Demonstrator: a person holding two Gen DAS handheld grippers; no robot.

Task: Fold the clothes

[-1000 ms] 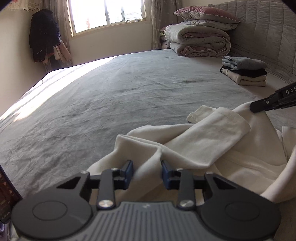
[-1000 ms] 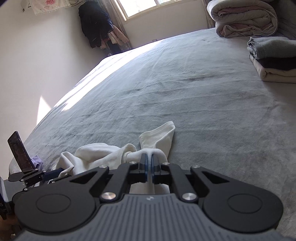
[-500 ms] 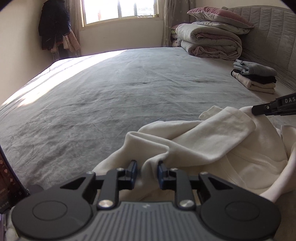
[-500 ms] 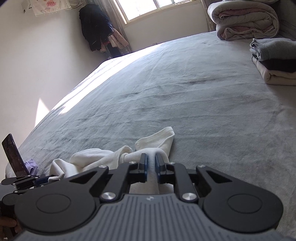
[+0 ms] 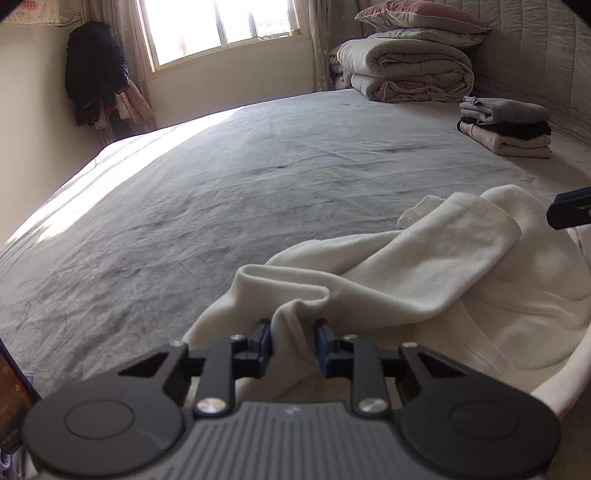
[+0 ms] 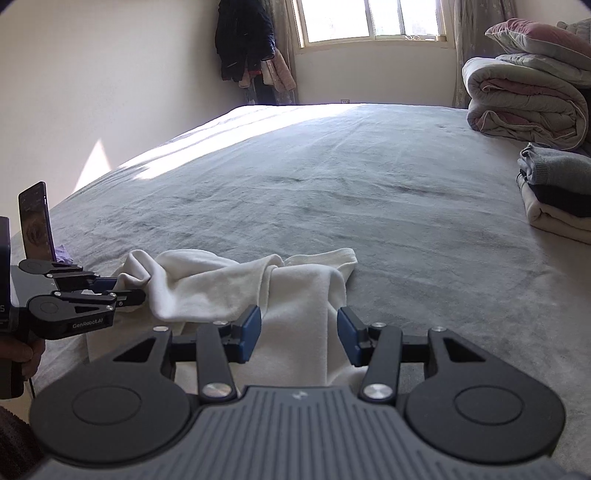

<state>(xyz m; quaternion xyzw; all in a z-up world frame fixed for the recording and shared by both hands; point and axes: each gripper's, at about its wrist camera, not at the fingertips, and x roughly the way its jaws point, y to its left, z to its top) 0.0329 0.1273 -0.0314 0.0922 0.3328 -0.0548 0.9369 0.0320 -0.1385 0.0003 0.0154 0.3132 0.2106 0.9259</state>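
Garment: a cream white garment (image 5: 436, 280) lies crumpled on the near edge of the grey bed (image 5: 229, 192), one sleeve thrown across its body and a cuff pointing toward the headboard end.
Left gripper: the left gripper (image 5: 292, 345) sits low over the garment's near-left part; its blue-padded jaws stand a little apart with a raised ridge of cloth between them. Whether the pads actually press the fold cannot be told.
Right gripper: the right gripper (image 6: 298, 334) has its jaws spread wide, one on either side of a strip of the garment, holding nothing.
Left gripper from the right camera: it appears at the left edge, its tips at the garment's bunched end, with fingers (image 6: 22, 352) of a hand around its handle.
Folded pile: a stack of folded clothes (image 5: 506, 127), grey on top, dark in the middle, cream below, rests near the bed's far-right side, well apart from the garment.
Bedding: rolled quilts (image 5: 406, 74) with a pillow (image 5: 417, 14) on top sit at the far-right corner.
Phone: a phone (image 6: 37, 221) stands upright at the bed's left edge.
Corner: dark clothes (image 5: 96, 86) hang beside the window (image 5: 221, 26).
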